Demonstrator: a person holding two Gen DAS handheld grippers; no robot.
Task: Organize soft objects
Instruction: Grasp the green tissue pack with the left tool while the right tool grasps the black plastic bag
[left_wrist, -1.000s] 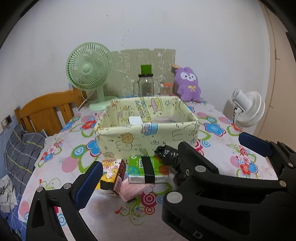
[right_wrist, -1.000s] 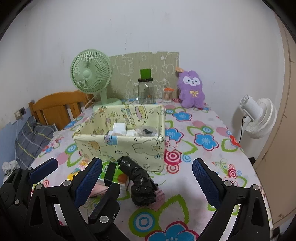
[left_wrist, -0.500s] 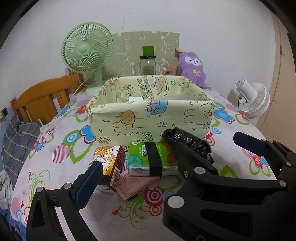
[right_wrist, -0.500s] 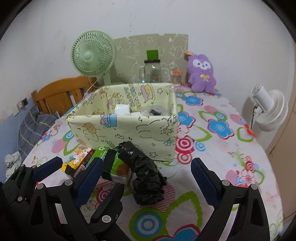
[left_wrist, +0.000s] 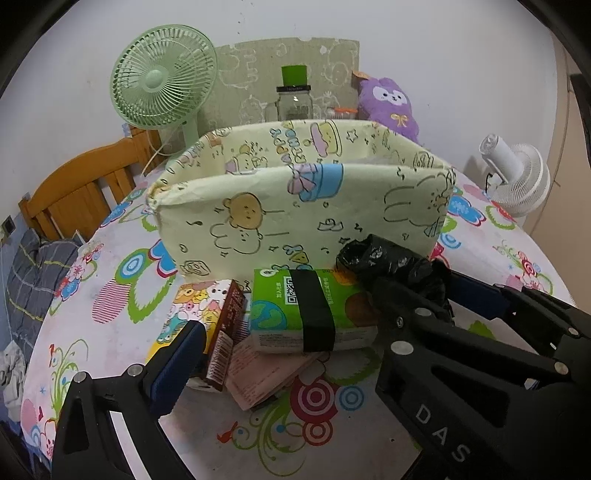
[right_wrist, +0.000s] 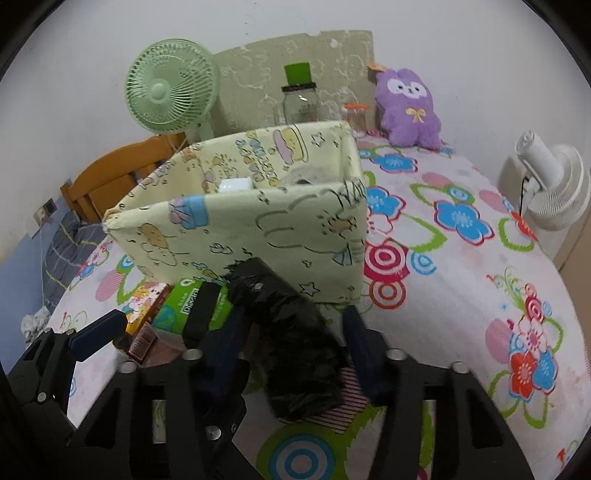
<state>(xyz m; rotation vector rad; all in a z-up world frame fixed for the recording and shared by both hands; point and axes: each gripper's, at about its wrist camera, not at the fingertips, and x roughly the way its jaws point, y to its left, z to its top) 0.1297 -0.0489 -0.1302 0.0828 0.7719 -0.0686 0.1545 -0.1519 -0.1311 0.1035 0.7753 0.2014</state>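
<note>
A crumpled black plastic bundle (right_wrist: 295, 332) is seen lying on a flower-printed tablecloth (right_wrist: 461, 295), directly between the two blue-padded fingers of the right gripper (right_wrist: 295, 354). The jaws have just been closing around it, and the pads are seen against its sides or very nearly so; firm contact cannot be told.

The left gripper (left_wrist: 325, 332) is held with its jaws wide apart. Between them lie a green tissue pack (left_wrist: 310, 314) wrapped with a black band, a small cartoon-printed carton (left_wrist: 207, 314) just inside the left pad, and pink packets (left_wrist: 266, 376) beneath. None is touched.

Just beyond both sets of jaws a pale yellow fabric bin (left_wrist: 295, 206) with cartoon prints is set, the bundle's far end close to its front wall.
</note>
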